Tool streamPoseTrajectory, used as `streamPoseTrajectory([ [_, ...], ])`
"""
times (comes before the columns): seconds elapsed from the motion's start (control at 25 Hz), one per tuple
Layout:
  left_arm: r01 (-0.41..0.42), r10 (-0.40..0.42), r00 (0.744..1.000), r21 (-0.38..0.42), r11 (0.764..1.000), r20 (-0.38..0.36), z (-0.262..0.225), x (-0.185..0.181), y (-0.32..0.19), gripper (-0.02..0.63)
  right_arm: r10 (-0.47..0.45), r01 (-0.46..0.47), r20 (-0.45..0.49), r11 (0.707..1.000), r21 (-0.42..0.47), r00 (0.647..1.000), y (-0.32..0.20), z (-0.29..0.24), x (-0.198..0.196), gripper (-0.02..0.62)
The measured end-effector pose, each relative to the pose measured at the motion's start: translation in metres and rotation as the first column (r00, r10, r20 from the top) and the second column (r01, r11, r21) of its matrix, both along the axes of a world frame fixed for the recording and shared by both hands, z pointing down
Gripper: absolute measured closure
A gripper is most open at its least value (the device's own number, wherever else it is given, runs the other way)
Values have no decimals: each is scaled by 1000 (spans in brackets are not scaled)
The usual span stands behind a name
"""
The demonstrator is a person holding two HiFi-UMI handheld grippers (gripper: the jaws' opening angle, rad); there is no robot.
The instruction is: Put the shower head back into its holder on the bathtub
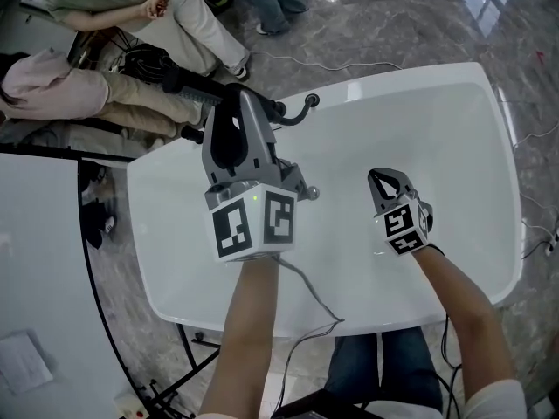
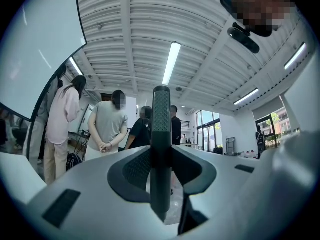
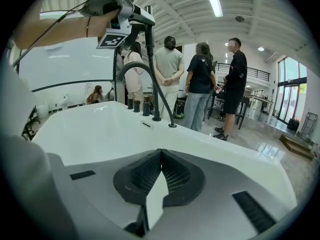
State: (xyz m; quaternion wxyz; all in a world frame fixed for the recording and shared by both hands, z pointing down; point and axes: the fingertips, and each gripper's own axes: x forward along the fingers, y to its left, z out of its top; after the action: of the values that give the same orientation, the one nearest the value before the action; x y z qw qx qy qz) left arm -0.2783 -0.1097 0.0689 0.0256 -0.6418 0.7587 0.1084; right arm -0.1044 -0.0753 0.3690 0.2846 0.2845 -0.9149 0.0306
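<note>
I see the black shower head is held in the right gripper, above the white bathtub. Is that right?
No, it is the left gripper that holds the black shower head above the white bathtub. The left gripper view shows its handle clamped between the fingers. The right gripper has its fingers together on nothing.

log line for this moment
left gripper: shut on shower head | right gripper: shut, empty, over bathtub | shower head: upright

1 overhead, 2 low; shared bathtub (image 1: pixel 437 129)
</note>
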Motion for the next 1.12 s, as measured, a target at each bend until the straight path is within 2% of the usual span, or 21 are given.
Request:
streamPoseTrajectory([
  [0.16,16,-16,1000,-27,1000,-5,18,-1,-5,485,-5,5,19,1000,3,1000,-1,-3,-3,589],
  [0.36,56,-56,998,-65,996,9,41,-2,-7,483,-1,5,86,999,-49,996,1,-1,-8,589],
  [0.48,49,-48,999,-73,996,12,53,1,-10,485,-8,14,108,998,-56,994,5,1,-10,588],
  [0.84,43,-39,997,-50,998,71,54,3,-18,485,-14,25,140,996,-81,990,20,20,-12,588],
  [1.12,33,-28,997,-61,998,72,67,4,-26,485,-14,26,137,996,-89,990,29,31,-6,588],
])
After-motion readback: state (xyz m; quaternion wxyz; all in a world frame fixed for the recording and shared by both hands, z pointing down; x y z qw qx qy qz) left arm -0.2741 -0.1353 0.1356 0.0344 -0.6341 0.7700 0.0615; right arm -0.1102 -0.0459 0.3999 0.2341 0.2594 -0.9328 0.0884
